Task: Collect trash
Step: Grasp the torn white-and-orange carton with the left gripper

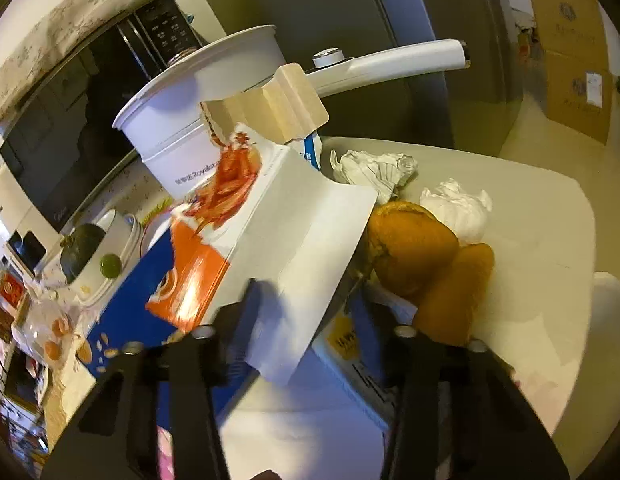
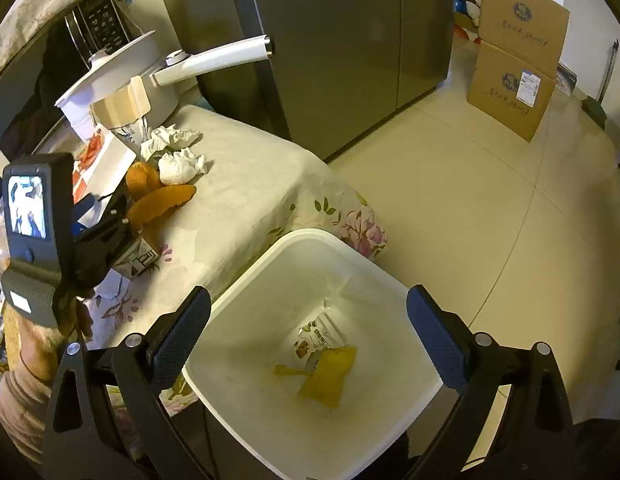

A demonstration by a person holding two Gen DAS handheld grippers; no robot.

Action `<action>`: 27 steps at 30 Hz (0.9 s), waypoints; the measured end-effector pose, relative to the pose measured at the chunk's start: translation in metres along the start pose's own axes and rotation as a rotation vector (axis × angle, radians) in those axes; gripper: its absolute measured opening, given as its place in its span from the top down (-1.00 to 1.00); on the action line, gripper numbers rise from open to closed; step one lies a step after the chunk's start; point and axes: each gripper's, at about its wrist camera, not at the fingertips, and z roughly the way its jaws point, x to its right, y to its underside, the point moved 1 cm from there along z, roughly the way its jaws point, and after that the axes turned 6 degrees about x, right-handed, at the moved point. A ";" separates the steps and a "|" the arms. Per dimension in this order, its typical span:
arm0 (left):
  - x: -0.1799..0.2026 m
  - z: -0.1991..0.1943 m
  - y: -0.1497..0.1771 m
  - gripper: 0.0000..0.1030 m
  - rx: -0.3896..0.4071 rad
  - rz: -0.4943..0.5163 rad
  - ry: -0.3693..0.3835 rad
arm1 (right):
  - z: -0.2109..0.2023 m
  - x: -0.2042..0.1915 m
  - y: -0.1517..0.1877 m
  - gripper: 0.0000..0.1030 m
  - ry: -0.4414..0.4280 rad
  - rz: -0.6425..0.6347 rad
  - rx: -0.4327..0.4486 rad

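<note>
A blue, orange and white snack box with a raised white flap stands on the table. My left gripper has its jaws on either side of that flap. The left pad looks to be against it, but the right fingertip is hidden behind the box. Orange peels and two crumpled tissues lie just right of the box. From the right wrist, the left gripper shows at the box. My right gripper is open and holds nothing, above a white bin that holds a snack wrapper and a yellow packet.
A white pot with a long handle stands behind the box, with a microwave beyond it. The table wears a floral cloth. A grey fridge and stacked cardboard boxes stand on the tiled floor. Dishes and clutter crowd the left.
</note>
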 end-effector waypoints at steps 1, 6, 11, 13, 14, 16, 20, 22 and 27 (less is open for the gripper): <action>0.000 0.001 -0.001 0.42 0.003 0.007 -0.007 | 0.000 -0.001 0.000 -0.83 -0.002 -0.001 -0.002; -0.011 -0.006 -0.002 0.86 0.054 -0.018 -0.050 | 0.001 -0.006 -0.001 -0.83 -0.023 -0.002 -0.009; -0.038 -0.029 -0.003 0.97 0.098 -0.102 -0.036 | -0.002 -0.016 -0.003 -0.83 -0.042 -0.009 -0.002; -0.050 -0.038 -0.002 0.97 0.097 -0.142 -0.018 | -0.003 -0.022 -0.004 -0.83 -0.051 -0.015 0.001; -0.059 -0.044 -0.001 0.98 0.092 -0.176 -0.003 | -0.004 -0.025 -0.005 -0.83 -0.056 -0.017 0.004; -0.074 -0.054 0.002 0.98 0.081 -0.231 0.018 | -0.005 -0.032 -0.006 -0.83 -0.076 -0.018 0.009; -0.110 -0.073 0.015 0.98 0.033 -0.353 0.065 | -0.007 -0.048 -0.009 -0.83 -0.153 -0.009 0.021; -0.127 -0.081 0.024 0.98 0.008 -0.421 0.092 | -0.003 -0.056 -0.011 -0.83 -0.218 0.011 0.002; -0.171 -0.103 0.053 0.98 -0.045 -0.603 0.153 | 0.018 -0.088 -0.013 -0.83 -0.321 0.022 -0.066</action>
